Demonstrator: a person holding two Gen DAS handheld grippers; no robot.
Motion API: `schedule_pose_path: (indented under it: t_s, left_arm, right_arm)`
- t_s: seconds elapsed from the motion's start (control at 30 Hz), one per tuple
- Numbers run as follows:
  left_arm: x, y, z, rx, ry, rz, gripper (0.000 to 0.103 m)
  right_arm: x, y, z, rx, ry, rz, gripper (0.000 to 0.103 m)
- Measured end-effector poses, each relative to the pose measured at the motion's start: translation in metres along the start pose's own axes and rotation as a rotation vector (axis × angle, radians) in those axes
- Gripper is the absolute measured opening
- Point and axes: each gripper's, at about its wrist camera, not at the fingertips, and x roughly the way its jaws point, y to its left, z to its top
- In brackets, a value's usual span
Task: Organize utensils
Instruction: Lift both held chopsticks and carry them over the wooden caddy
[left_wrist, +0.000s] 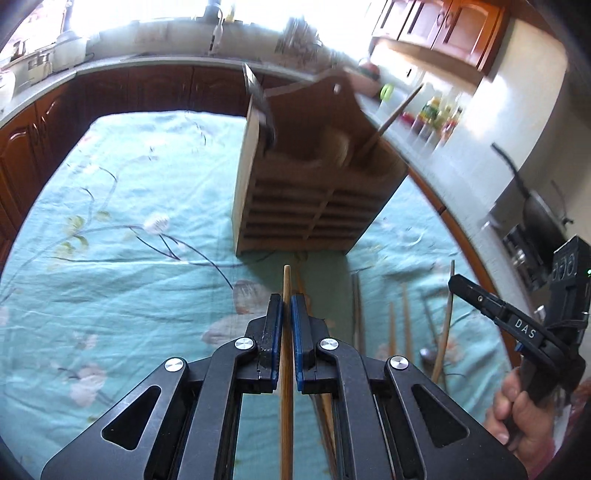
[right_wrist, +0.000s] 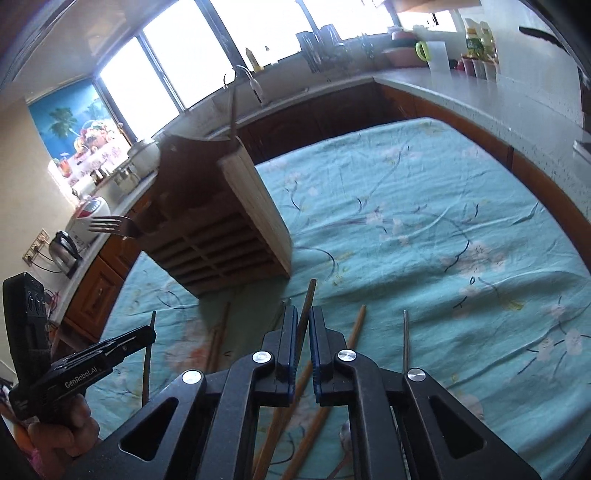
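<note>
Each camera sits just behind its own gripper and looks forward and down along the fingers, close above the table (left_wrist: 122, 206). The left wrist view faces the wooden holder (left_wrist: 314, 184) near the table's far edge, from its left. The right wrist view faces it from the right, probably slightly farther back. Both share the holder, the cloth and the far counter (right_wrist: 443, 85).
</note>
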Motion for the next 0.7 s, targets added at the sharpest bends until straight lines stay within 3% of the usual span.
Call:
schedule_pose_path:
  t_s: [0.4, 0.7]
  left_arm:
    - [-0.078, -0.018, 0.006, 0.013, -0.147, -0.062, 0.004]
    - [-0.105, -0.021, 0.012, 0.016, -0.210, -0.092, 0.004]
  right_arm:
    - [-0.078, 0.033, 0.008, -0.064, -0.144, 0.065, 0.005]
    - [-0.108, 0.048, 0.015, -0.110, -0.221, 0.072, 0.005]
